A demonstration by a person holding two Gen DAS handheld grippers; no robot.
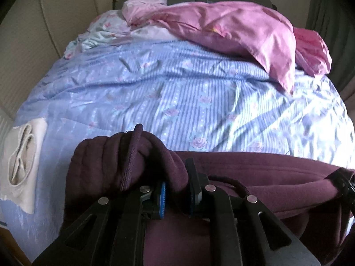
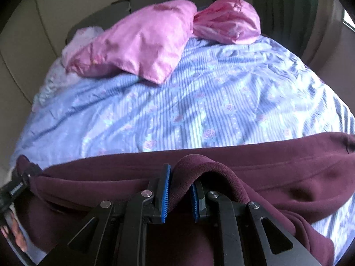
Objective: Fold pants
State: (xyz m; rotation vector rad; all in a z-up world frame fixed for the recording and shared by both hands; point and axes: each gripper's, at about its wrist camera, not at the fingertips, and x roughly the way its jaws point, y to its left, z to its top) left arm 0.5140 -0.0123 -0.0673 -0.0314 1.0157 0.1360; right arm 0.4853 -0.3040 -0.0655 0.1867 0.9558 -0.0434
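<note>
Dark maroon sweatpants [image 1: 255, 173] are stretched between my two grippers at the near edge of a bed. My left gripper [image 1: 175, 188] is shut on a bunched, ribbed part of the pants [image 1: 124, 155], which bulges over its left finger. My right gripper [image 2: 180, 188] is shut on a fold of the pants [image 2: 199, 168] that arches over its right finger. The pants [image 2: 266, 161] run from side to side across both views. The right gripper's tip [image 1: 344, 181] shows at the right edge of the left wrist view, and the left gripper [image 2: 17, 188] at the left edge of the right wrist view.
The bed carries a blue striped floral cover [image 1: 177, 93]. A pink pillow [image 1: 244, 31] and pink bedding [image 2: 228, 20] lie at the far end. A folded beige garment with a drawstring [image 1: 20, 161] lies at the left. Walls flank the bed; a green curtain [image 2: 277, 6] hangs far right.
</note>
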